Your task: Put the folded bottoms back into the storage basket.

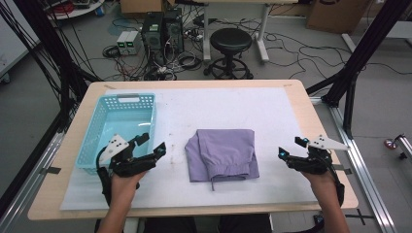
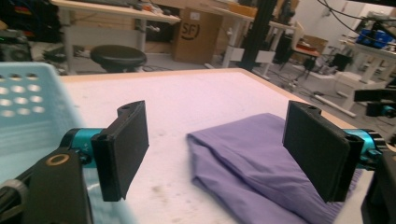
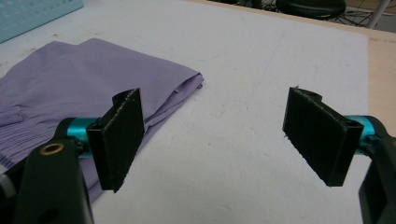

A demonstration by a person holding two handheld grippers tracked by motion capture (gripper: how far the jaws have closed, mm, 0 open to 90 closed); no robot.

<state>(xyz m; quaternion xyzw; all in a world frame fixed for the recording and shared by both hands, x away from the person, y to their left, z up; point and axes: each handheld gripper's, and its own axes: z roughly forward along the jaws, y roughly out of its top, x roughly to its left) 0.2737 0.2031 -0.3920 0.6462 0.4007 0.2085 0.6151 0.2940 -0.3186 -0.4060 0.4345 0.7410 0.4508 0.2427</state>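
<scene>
— Lying folded at the middle of the white mat (image 1: 272,121): purple cotton garment (image 1: 222,154), beside light-blue plastic basket (image 1: 124,127).

— Left gripper (image 1: 153,143), right gripper (image 1: 290,147): jaws wide apart, holding nothing, flanking the garment.

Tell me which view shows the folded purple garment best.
The high view: the whole purple garment lies flat between both grippers, all edges visible. The left gripper view shows one end past its jaws; the right gripper view shows a corner and the gathered waistband.
</scene>
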